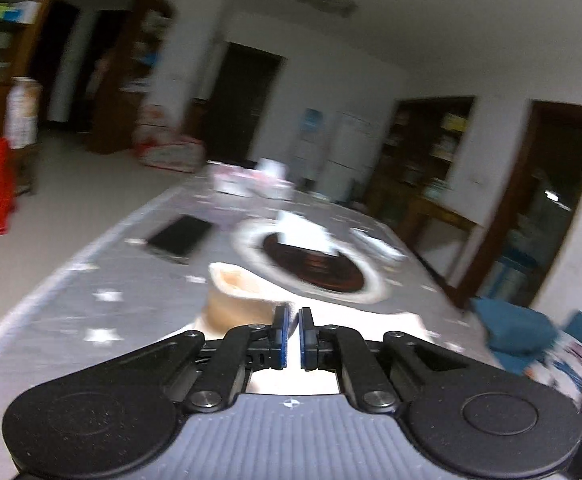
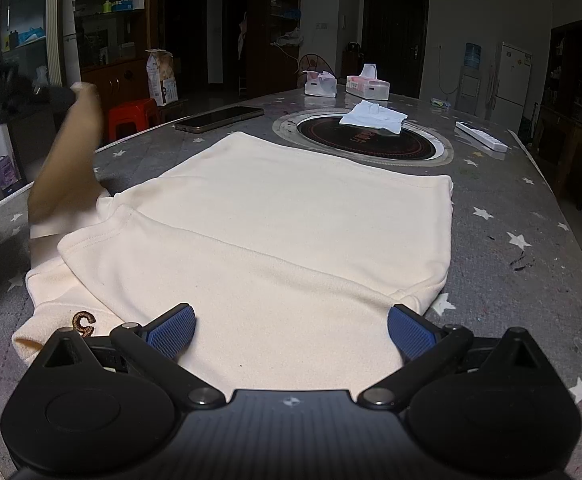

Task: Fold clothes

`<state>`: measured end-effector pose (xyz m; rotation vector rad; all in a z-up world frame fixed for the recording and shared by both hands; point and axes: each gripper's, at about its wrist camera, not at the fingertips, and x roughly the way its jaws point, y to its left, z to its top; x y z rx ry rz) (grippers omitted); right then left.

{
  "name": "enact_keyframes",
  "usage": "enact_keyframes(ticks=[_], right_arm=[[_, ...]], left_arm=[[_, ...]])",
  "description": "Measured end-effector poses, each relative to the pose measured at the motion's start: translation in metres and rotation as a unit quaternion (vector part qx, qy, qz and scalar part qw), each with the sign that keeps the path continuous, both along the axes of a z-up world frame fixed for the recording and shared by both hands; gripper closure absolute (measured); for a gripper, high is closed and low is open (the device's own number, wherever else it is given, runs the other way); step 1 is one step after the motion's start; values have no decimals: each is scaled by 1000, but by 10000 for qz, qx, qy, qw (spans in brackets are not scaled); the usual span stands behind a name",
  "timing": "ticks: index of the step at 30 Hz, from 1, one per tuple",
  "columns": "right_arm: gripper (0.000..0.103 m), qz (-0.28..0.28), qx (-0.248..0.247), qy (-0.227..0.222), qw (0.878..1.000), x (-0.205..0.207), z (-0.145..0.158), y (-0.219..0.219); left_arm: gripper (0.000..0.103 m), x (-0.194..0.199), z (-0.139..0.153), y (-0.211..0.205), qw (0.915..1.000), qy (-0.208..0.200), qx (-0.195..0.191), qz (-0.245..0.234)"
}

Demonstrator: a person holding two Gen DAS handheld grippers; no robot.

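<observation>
The left tool (image 1: 293, 336) pinches a raised sleeve (image 2: 71, 160) of the cream garment (image 2: 275, 232). The right tool (image 2: 291, 332) hangs spread wide over the garment's near edge on the worktop (image 2: 511, 272).

Black gripper (image 2: 291, 330) linkages; blue (ribbed) pads (image 2: 171, 334)

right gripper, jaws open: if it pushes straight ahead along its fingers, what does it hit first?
Most likely the cream garment itself: the right gripper sits low over the cloth, which fills the gap between the open fingers. Beyond it lies the round black hotplate. Height above the cloth is unclear.
</observation>
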<state>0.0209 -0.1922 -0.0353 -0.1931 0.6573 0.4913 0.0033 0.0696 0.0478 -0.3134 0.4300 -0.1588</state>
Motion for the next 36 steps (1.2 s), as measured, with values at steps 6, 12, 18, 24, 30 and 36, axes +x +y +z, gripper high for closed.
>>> enact_keyframes(ticks=[6, 12, 18, 24, 30, 36], right_arm=[[0, 0, 1, -2, 10000, 0, 0, 0], [0, 2, 8, 0, 10000, 1, 0, -1], [0, 0, -3, -1, 10000, 1, 0, 0], [0, -2, -35, -15, 10000, 1, 0, 1], [0, 5, -68, -140, 9999, -2, 12, 2], [5, 362, 308, -107, 9988, -6, 35, 13]], left_arm=[[99, 9, 11, -61, 9955, -93, -28, -939], [99, 17, 2, -103, 9883, 38, 146, -1521], [96, 10, -9, -89, 9902, 112, 454, -1312], [70, -2, -19, -63, 9922, 156, 777, -958], [54, -16, -28, -32, 9929, 184, 1041, -543], [50, -25, -40, 1, 9937, 324, 1069, -63]])
